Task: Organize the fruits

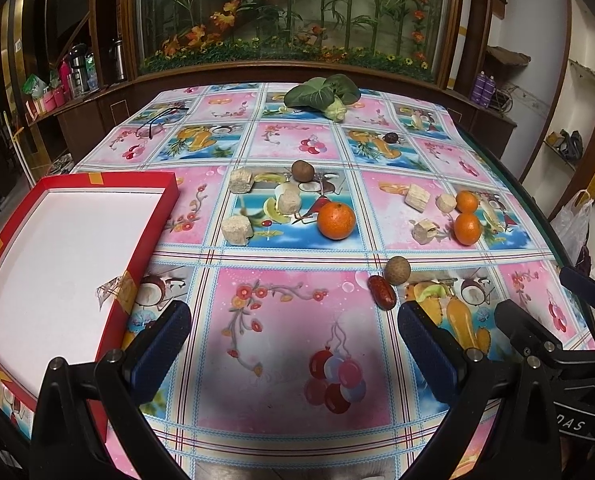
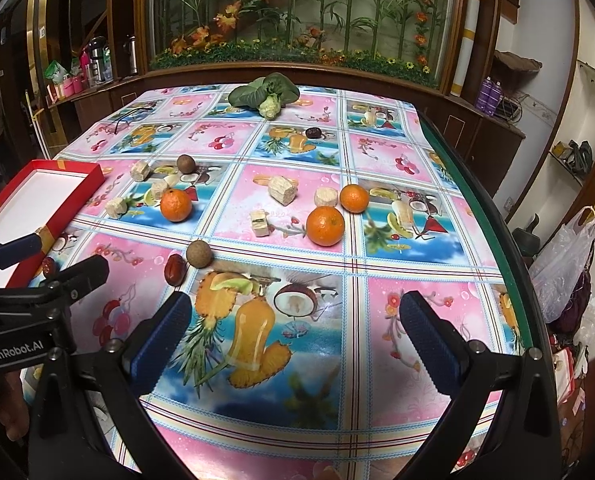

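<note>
Left wrist view: both grippers, left (image 1: pixel 293 344) and right (image 2: pixel 295 338), hover with jaws wide apart, empty. Box (image 1: pixel 169 196) empty; next, reach the near date (image 1: pixel 382 293).

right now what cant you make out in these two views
- Red box: its near end is cut off by the left wrist view's edge and hidden by the left gripper; in the right wrist view it is hidden by that gripper's body.
- Small dark fruit far back: too small to identify in either view.
- Plastic bag: its contents are hidden.
</note>
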